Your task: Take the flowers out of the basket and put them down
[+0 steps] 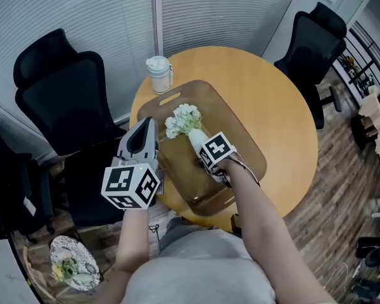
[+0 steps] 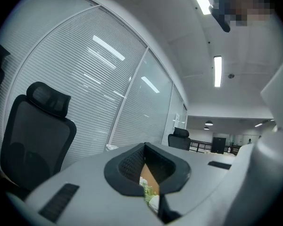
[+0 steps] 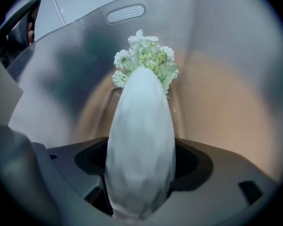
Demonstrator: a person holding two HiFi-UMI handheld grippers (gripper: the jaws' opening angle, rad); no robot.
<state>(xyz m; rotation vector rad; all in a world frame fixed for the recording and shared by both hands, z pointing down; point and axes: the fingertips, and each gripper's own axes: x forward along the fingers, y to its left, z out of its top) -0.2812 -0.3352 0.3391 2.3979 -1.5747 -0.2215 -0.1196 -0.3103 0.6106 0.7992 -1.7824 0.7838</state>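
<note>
Right gripper (image 3: 140, 164) clamps the flowers (image 3: 144, 60) by the white wrap.
It should raise them clear of the basket (image 1: 240, 125) rim; left gripper (image 1: 145, 126) is closed, empty.

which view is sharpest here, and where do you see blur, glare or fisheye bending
Head view: evenly lit and sharpest, flowers crisp on the brown tray. Left gripper view: fisheye bows the window blinds, ceiling lights blow out, corners go black. Right gripper view: flower heads in focus, white wrap up close is soft, tray behind smeared.
</note>
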